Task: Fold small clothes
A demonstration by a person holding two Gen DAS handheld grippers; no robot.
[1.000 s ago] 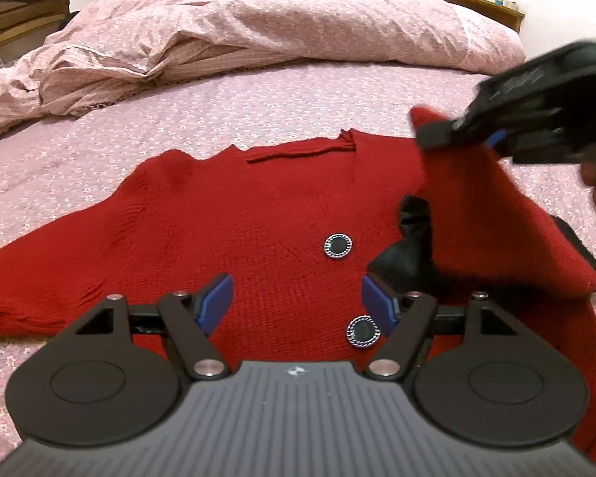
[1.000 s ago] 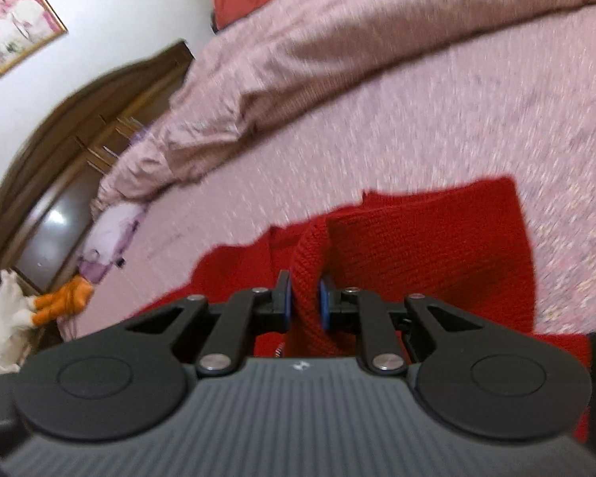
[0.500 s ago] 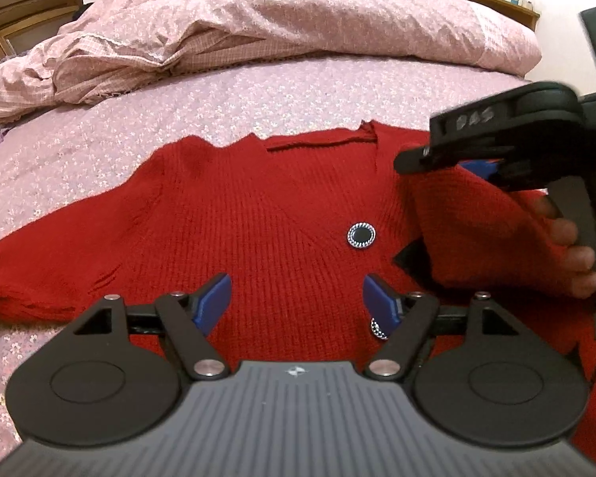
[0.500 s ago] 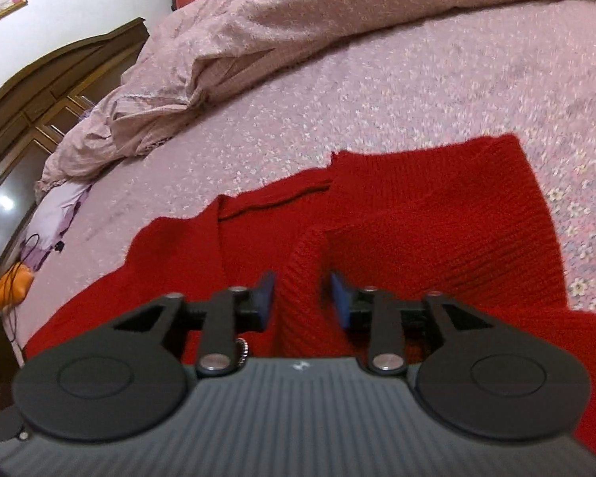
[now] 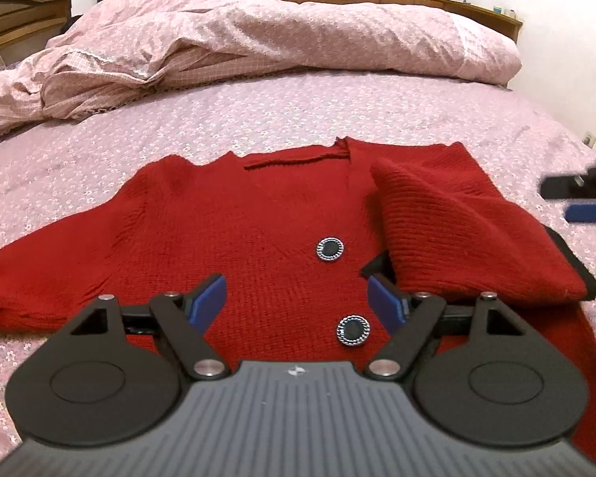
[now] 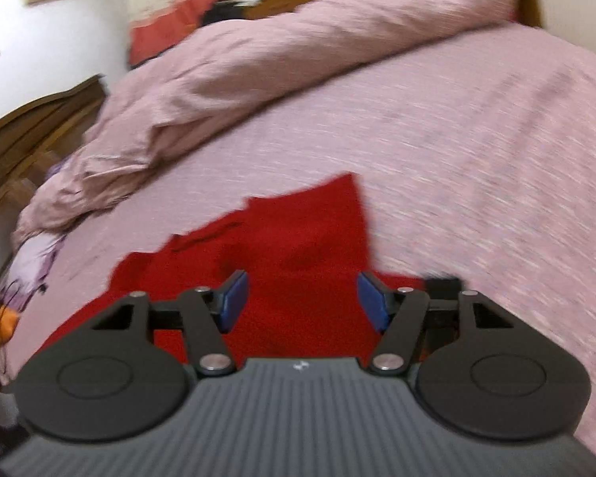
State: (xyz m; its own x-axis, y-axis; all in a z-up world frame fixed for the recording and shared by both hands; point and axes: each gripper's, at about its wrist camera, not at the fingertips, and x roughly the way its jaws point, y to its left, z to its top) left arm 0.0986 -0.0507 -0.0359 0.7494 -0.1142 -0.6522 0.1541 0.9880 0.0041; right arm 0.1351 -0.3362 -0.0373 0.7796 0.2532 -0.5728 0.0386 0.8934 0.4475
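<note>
Cardigan: a red knit cardigan (image 5: 234, 234) lies flat on the bed (image 5: 377, 107), front up, neckline toward 12 o'clock and hem toward 6 o'clock in the left wrist view; its long axis runs 9 to 3 o'clock, sleeve to sleeve.
Sleeves: one sleeve (image 5: 39, 274) stretches out toward 9 o'clock; the other sleeve (image 5: 469, 238) is folded in over the body at 3 o'clock, a black lining edge showing beneath it.
Buttons: two round dark buttons (image 5: 329, 248) with silver rims sit along the front, one nearer the hem.
Texture: ribbed wool-like knit on a pink floral sheet; a rumpled pink duvet (image 5: 258, 35) is heaped at 12 o'clock.
Edges and room: bare sheet lies open beyond the neckline and at 9 and 3 o'clock; a wooden headboard (image 5: 24, 16) stands at 10 o'clock.
Left gripper (image 5: 298, 302): jaws apart over the lower front, holding nothing.
Right gripper (image 6: 302, 302): jaws have just been opening and stand apart, with no cloth between them; its view is motion-blurred, and it sits off the garment at 3 o'clock.
</note>
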